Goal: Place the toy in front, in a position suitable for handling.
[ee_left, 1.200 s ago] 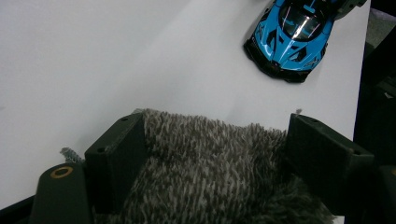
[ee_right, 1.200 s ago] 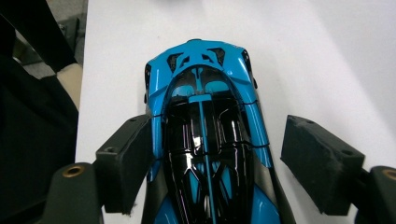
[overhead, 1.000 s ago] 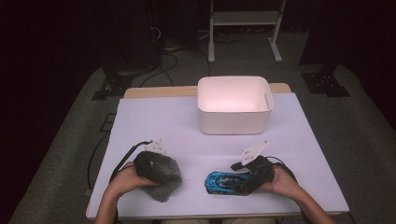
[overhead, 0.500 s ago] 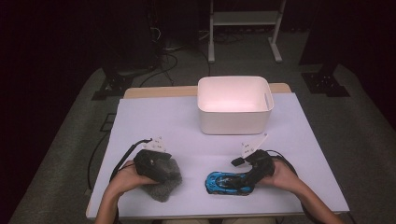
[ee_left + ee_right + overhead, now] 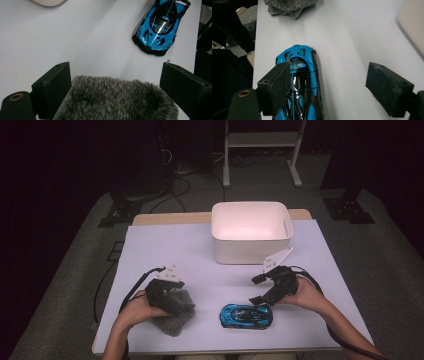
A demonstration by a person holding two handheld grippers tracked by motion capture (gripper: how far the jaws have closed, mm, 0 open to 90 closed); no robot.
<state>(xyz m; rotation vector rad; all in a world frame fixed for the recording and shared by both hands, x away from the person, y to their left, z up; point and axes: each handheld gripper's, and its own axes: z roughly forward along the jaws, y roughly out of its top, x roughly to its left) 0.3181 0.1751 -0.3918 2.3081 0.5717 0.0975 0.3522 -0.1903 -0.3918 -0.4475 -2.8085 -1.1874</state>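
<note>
A grey furry cloth (image 5: 172, 324) lies near the table's front left. My left gripper (image 5: 181, 304) hovers right over it. In the left gripper view the cloth (image 5: 117, 100) sits between the jaws, which have just been opening, and the pads (image 5: 53, 85) stand off its sides. A blue toy car (image 5: 246, 316) rests on the table at the front right. My right gripper (image 5: 256, 290) hangs just above its right end, and its jaws have also just been opening. In the right gripper view the car (image 5: 298, 75) lies under the left pad (image 5: 275, 87) with nothing gripped.
A white plastic bin (image 5: 251, 251) stands at the middle back of the white table (image 5: 165, 250). Cables trail from both grippers toward the person's forearms at the front edge. Dark floor with stands and cords surrounds the table.
My right gripper has risen off the blue car and drifted back from it, with its jaws spread wider. The car stays put. My left hand has stayed over the cloth.
</note>
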